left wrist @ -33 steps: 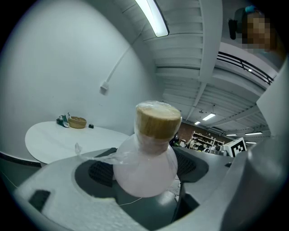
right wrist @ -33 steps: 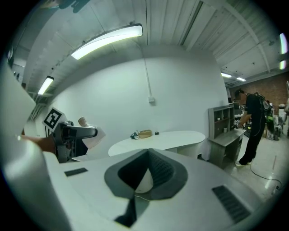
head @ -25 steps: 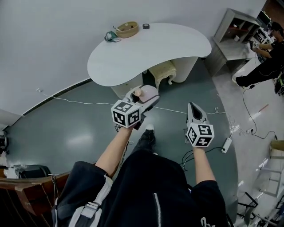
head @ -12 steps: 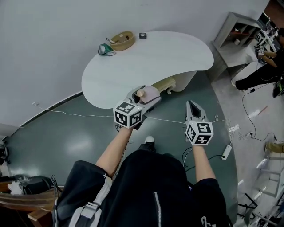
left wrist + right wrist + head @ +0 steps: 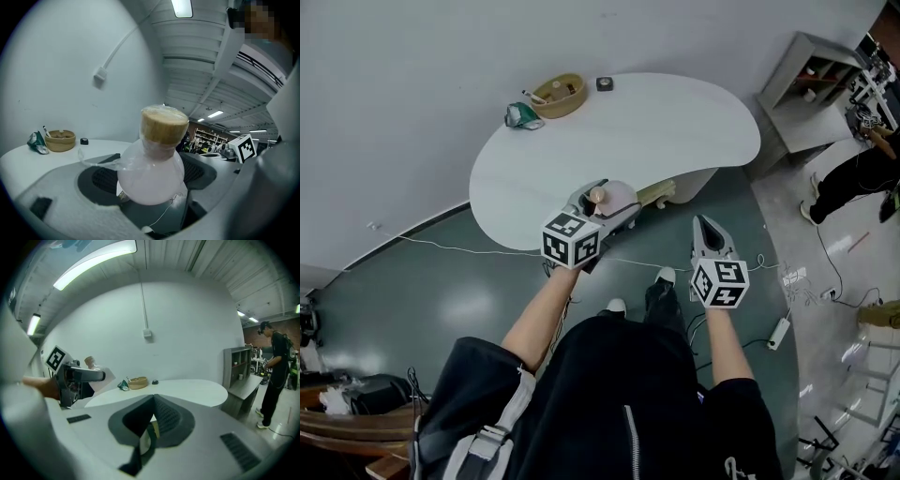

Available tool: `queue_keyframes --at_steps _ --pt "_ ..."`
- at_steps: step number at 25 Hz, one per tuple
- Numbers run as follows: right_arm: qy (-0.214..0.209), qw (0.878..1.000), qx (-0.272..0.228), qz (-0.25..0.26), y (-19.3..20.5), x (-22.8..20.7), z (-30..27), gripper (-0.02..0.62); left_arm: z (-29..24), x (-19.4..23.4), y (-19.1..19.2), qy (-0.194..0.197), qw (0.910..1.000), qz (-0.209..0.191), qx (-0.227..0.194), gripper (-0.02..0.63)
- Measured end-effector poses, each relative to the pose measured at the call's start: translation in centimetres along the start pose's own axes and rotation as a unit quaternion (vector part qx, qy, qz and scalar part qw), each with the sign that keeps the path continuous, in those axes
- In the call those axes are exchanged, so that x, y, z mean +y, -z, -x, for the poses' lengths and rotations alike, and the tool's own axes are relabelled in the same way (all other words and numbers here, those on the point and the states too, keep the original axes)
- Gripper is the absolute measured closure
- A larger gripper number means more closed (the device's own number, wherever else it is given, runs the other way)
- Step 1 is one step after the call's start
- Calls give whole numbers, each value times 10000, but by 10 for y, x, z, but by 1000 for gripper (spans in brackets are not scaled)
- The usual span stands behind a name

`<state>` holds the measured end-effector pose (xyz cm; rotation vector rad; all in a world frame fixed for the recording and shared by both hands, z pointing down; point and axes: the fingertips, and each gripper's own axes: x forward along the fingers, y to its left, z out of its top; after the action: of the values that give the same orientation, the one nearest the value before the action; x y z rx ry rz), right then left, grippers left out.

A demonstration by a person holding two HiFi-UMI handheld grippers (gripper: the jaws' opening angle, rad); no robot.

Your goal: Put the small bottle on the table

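**A:** Where's the small bottle (image 5: 149, 176)?

**B:** In the left gripper (image 5: 614, 202). Its jaws stand wide, one pad on each side of the round, pale pink body, and the bottle sits upright between them with its cork stopper (image 5: 164, 125) on top. There's wrinkled clear film around the neck.

**A:** So not on the table (image 5: 675, 131)?

**B:** No, it hangs in the jaws. From the head view the gripper's tip lies over the near edge of the white table, towards its left end. In the left gripper view the tabletop stretches away beyond the bottle to the far left.

**A:** And the right gripper (image 5: 704, 223)?

**B:** Its jaws are closed together with nothing between them. It is held to the right of the left one, well apart from it, above the dark green floor (image 5: 441, 291) and just near of the table's edge.

**A:** Anything on the table itself?

**B:** All at the far left end, by the wall: a woven basket (image 5: 559, 95) with something lying in it (too small to say what), a crumpled green thing (image 5: 521, 114) just left of it, and a small black object (image 5: 605, 83) just right of it. The rest of the top is bare.

**A:** What's further off?

**B:** A grey shelf unit (image 5: 806, 80) at the far right, and a person in dark clothes (image 5: 862, 173) beside it, at the right edge of the scene
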<state>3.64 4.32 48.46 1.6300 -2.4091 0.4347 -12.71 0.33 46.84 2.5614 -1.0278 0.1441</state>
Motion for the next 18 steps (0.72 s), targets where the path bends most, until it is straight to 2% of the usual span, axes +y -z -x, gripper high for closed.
queue_keyframes --at_steps 4,8,18 --pt "-145 9998 103 -27 2 -19 -32 604 -27 18 -2 -135 9999 43 37 216" --pt "-375 9993 87 -18 -14 -49 -75 604 -65 40 -15 -301 9995 53 13 215" --pt "-1421 9892 253 257 -80 -126 -204 604 -166 101 -66 -1179 9927 198 -159 215"
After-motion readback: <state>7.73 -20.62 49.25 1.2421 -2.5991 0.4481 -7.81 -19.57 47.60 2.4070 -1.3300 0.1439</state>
